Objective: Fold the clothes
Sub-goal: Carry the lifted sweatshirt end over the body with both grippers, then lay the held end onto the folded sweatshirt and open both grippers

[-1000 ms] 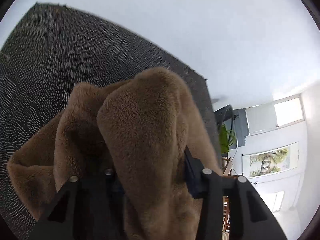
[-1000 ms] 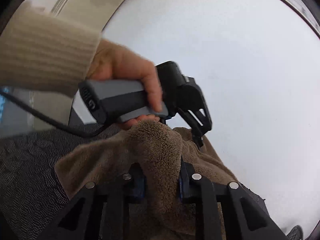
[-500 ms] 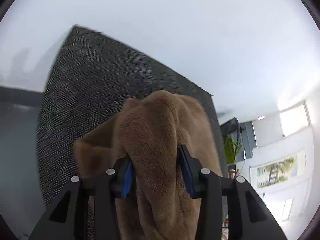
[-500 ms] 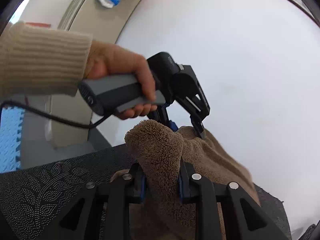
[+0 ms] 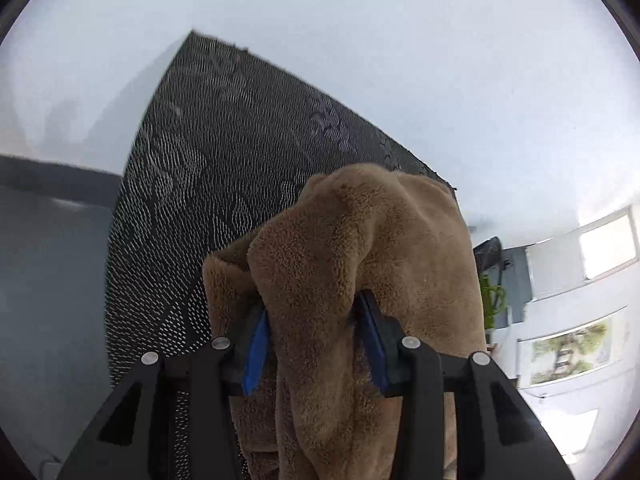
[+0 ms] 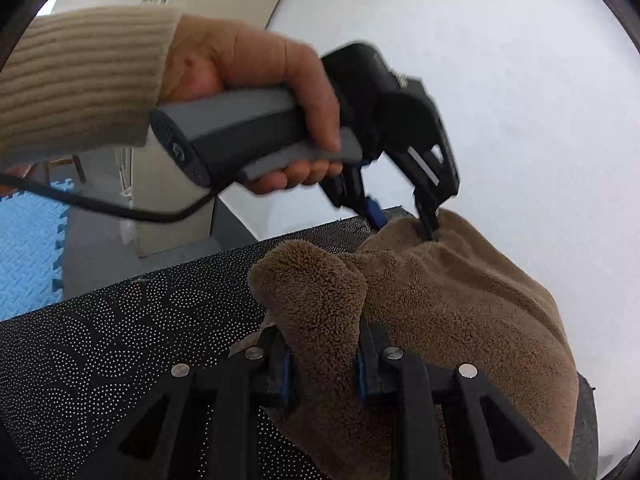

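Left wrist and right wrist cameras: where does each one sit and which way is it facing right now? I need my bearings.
Left wrist: on the left gripper, looking down along its fingers at the brown fleece garment clamped between them, over the dark dotted mat; only gripper shows.
Right wrist: on the right gripper, clamped on the garment, facing the left gripper, the hand and ribbed sleeve.
Shared: garment, mat, left gripper.
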### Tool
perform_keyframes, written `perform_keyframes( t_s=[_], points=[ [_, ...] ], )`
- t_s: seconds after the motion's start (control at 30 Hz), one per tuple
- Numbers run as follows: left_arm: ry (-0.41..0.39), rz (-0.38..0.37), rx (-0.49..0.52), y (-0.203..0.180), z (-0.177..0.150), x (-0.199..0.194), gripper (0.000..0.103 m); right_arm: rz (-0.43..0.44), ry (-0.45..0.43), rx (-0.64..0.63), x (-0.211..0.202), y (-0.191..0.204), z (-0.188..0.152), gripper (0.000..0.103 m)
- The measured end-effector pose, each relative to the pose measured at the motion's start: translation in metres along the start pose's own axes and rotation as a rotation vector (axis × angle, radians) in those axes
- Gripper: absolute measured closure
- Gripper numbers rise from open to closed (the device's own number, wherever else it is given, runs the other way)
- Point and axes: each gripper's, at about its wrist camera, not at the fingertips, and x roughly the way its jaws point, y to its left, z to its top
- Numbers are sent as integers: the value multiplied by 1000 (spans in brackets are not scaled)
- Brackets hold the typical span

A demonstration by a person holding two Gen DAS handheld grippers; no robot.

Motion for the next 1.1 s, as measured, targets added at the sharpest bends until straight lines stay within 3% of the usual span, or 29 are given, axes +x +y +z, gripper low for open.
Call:
perform_keyframes(
  t_s=[0.03,0.1,0.27,0.4,0.57,0.77,0.87,0.97,1.1],
  points=[
    [-10,-7,13,-7,1,-4,53,3,4,-2,1,0,0,78],
    [-20,-30,53,-26,0,-10,39,4,7,-7,1,0,0,78],
    [-26,-52,170,-76,-8,-15,25,9,8,-2,-2,1,0,78],
    [-112,0,200,-97,-9,-30,21,13,13,-1,0,-3,1,78],
    [-84,14,272,-115,-10,-16,21,18,19,-1,1,-6,1,78],
    [-82,-35,329,-128,-14,-14,21,23,26,-3,-3,-5,1,78],
    [-42,-42,343,-130,-10,-7,20,22,30,-9,-3,-5,1,78],
    [48,-19,297,-117,-1,21,20,16,32,-18,-3,-4,1,78],
    [139,23,238,-83,4,56,20,21,36,-20,-3,-5,0,78]
  ],
)
